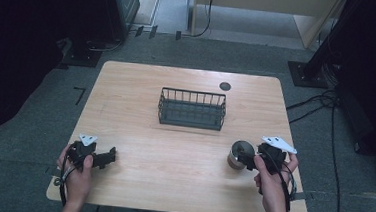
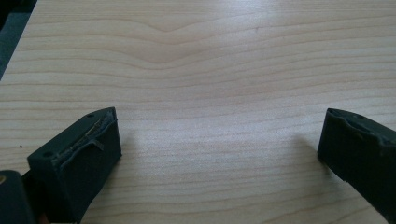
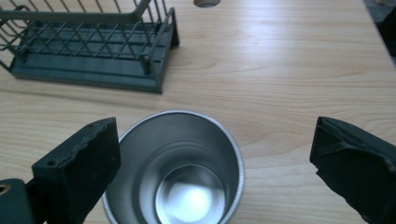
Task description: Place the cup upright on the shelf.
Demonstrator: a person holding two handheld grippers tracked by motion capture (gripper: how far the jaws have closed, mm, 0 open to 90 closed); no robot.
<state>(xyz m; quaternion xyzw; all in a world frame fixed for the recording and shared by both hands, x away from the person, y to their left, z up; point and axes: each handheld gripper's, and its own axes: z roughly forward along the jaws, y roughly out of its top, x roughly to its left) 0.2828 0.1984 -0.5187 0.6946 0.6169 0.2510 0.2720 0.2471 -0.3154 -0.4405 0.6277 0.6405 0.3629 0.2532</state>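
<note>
Wooden table point(image 1: 183, 151), right claw point(image 3: 210, 154) wide apart around steel cup point(image 3: 187, 172).

— What's around me here?
— My light wooden tabletop point(image 1: 183, 151) stands on grey carpet point(image 1: 33, 140).
— And further off?
— Black cables point(image 1: 326, 103) trail right; a pale wood cabinet point(image 1: 263, 1) stands beyond, sides dark.
</note>
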